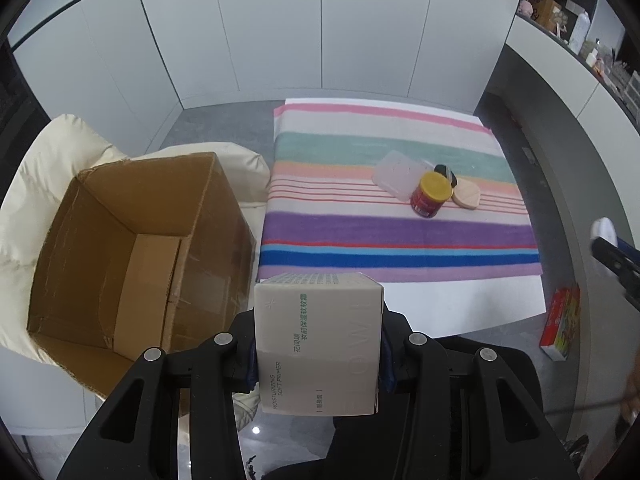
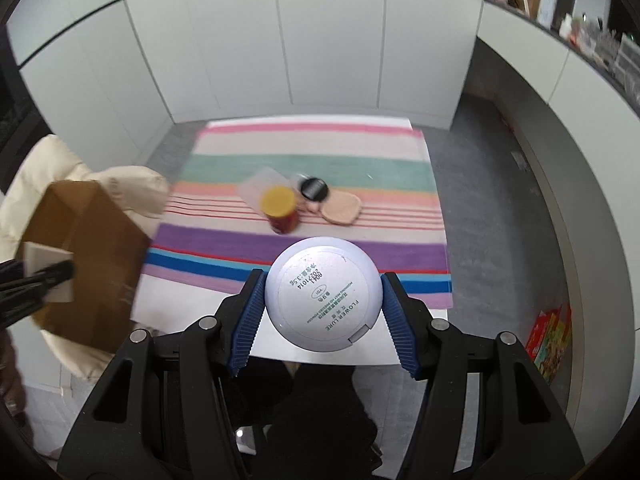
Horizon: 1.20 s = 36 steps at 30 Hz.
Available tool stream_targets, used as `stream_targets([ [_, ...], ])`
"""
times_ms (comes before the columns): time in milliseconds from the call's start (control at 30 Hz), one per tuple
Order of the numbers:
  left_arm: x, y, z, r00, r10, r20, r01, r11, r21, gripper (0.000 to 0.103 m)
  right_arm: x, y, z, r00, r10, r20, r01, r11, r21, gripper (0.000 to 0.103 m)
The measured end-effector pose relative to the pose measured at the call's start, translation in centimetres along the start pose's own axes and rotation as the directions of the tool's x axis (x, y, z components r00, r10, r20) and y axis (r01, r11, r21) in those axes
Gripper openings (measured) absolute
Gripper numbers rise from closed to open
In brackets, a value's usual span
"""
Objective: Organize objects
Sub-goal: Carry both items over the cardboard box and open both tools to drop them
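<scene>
Cardboard box (image 1: 132,248): open-topped, just left of and below the left gripper (image 1: 318,354); carry across over its mouth before letting go.
Left gripper: clenched on the primer carton (image 1: 318,344), held upright.
Right gripper (image 2: 322,300): grasping the round compact (image 2: 322,298) by its rim; keep it level, follow after.

Striped cloth (image 1: 400,236), multicoloured, is spread over a white table (image 1: 460,296) ahead of the fingers. Cream padded cushion (image 1: 48,168) is seen to the left of the fingers. White cabinet doors (image 1: 280,28) are ranged along the wall beyond the fingertips. Grey floor (image 1: 224,124) is visible between wall and table. A cluttered shelf (image 1: 580,28) is set high to the right. Red printed carton (image 1: 560,324) lies on the floor, right of the fingers.
</scene>
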<state>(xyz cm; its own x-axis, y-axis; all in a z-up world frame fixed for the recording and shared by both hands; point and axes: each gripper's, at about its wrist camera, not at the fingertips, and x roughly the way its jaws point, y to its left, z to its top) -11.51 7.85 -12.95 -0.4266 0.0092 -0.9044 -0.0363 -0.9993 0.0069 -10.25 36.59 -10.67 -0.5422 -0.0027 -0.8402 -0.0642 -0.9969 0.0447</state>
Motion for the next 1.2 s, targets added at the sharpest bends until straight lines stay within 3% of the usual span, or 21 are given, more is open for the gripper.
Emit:
stream_targets([
  [167,-1.5,0.7,0.1,1.000,-0.002,0.023,0.002,1.000,-0.020,0.045,-3.4,2.9,0.0,0.999,0.002,0.036,0.001,0.998,-0.067,0.060],
  [400,-3.3,3.0,-0.6,0.999,0.014,0.050,-0.011,0.998,-0.058,0.045,-3.8,6.4,0.1,0.998,0.046,0.033,-0.042,0.991,-0.128,0.060],
  [700,-4.1,11.8,-3.0,0.991,0.116,0.064,-0.100,0.972,-0.212,0.045,-1.6,13.9,0.6,0.991,0.136,-0.007,-0.134,0.963,-0.233,0.060],
  [967,-3.5,20.6,-6.5,0.981,0.191,0.019,-0.173,0.921,-0.349,0.045,0.3,25.8,0.7,0.966,0.250,-0.059,-0.253,0.881,-0.400,0.060],
  [1200,-3.0,23.7,-8.1,0.973,0.231,0.029,-0.200,0.895,-0.400,0.045,1.3,35.3,-0.8,0.940,0.320,-0.116,-0.333,0.793,-0.510,0.060],
])
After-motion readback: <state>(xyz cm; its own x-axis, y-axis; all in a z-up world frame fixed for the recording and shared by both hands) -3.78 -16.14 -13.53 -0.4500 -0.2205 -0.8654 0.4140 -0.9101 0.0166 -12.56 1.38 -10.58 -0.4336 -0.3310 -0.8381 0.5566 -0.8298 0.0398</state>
